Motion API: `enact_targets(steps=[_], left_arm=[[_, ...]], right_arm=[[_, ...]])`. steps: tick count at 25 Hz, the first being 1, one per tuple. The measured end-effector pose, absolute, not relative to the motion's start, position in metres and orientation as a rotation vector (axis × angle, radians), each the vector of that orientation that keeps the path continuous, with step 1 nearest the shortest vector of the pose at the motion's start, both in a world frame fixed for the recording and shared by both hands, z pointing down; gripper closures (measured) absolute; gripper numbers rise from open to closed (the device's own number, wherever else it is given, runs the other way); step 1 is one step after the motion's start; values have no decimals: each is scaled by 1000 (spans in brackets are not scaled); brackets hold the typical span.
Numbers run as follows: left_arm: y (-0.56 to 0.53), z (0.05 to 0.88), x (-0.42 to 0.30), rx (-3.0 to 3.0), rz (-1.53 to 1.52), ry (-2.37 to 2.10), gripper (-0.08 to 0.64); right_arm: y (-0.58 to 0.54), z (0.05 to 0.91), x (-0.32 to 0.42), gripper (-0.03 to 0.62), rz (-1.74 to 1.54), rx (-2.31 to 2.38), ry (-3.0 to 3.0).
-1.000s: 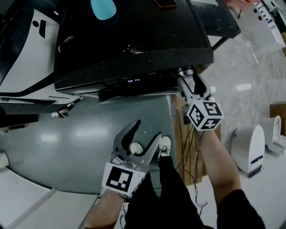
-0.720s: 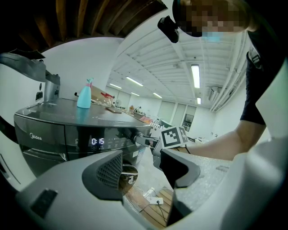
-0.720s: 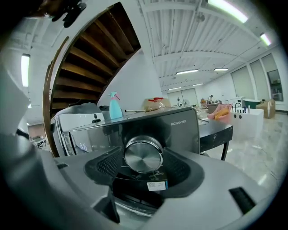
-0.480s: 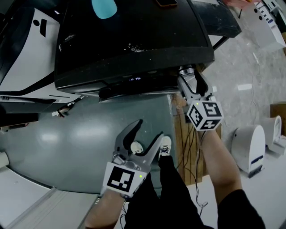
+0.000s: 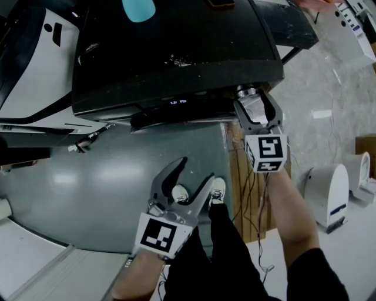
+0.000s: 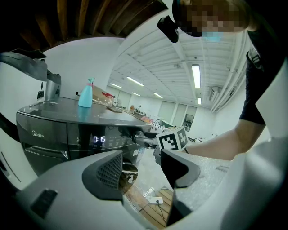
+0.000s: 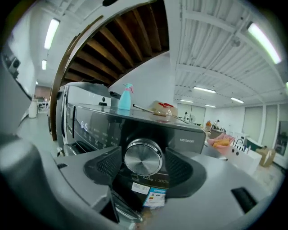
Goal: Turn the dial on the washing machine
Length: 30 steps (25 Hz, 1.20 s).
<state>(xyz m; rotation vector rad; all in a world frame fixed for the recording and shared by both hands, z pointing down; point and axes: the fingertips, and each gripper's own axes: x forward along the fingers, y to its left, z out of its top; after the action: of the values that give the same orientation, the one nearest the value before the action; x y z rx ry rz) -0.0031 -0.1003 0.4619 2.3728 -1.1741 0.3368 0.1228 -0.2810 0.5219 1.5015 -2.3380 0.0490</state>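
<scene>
The dark washing machine fills the upper head view, its lit display on the front panel. Its silver dial sits at the panel's right end. My right gripper reaches level around the dial. Its jaws have just been opening, and the dial stands between the pads with a thin gap on each side. It is open. My left gripper hangs lower over the floor, open and empty, looking at the display and the right gripper's marker cube.
A teal spray bottle stands on the machine's top. Wooden boards with cables lie below the dial. White devices stand at the right, a white appliance at the left. The person's shoes are under the left gripper.
The right gripper has rolled about its own axis at the dial, so its marker cube now faces squarely up, and its jaws stand slightly wider. The left gripper has not moved.
</scene>
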Motion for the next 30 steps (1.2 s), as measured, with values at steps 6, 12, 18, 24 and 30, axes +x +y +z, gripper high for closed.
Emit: enact_targets(steps=[6, 12, 18, 24, 30], left_arm=[[-100, 462, -5, 2373, 333, -1177, 313], [-98, 465, -7, 2369, 337, -1174, 312], [-97, 466, -9, 2369, 339, -1176, 313], [-97, 465, -8, 2371, 340, -1171, 312], [-96, 468, -9, 2369, 339, -1168, 313]], right_arm=[[-279, 524, 120, 296, -178, 1439, -2207], [-278, 530, 119, 321, -314, 1393, -2123], [-278, 529, 119, 325, -231, 1432, -2167], [-282, 530, 129, 325, 233, 1574, -2374], [-280, 533, 130, 320, 293, 1606, -2394]])
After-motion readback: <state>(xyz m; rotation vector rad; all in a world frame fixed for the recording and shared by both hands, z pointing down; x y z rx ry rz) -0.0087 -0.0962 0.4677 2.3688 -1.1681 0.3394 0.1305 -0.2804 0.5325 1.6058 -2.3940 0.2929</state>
